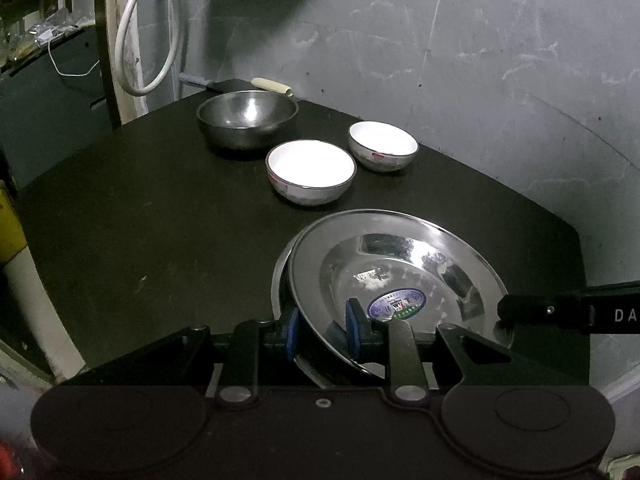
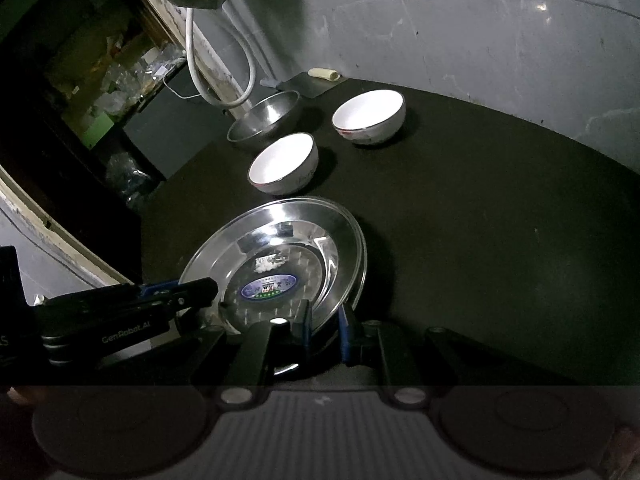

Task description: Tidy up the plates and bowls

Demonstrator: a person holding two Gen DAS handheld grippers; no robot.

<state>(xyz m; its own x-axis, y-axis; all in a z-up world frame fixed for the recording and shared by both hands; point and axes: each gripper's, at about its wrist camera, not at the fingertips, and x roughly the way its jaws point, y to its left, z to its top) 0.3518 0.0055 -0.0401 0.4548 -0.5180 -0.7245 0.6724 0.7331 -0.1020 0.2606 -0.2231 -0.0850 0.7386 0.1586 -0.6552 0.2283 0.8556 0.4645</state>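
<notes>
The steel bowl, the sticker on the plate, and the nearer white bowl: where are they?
steel bowl (image 1: pixel 248 114), left wrist view, on its inner wall.
sticker (image 1: pixel 397 305), left wrist view, at its middle.
nearer white bowl (image 2: pixel 280 160), right wrist view, on its white inside.

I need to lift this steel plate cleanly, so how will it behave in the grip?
The steel plate looks thin and polished, so it is probably light but slippery between the blue pads. It is likely rigid, not floppy. Both the left gripper and right gripper pinch only its rim, and it sits tilted over a second plate, so it may pivot or slide.
</notes>
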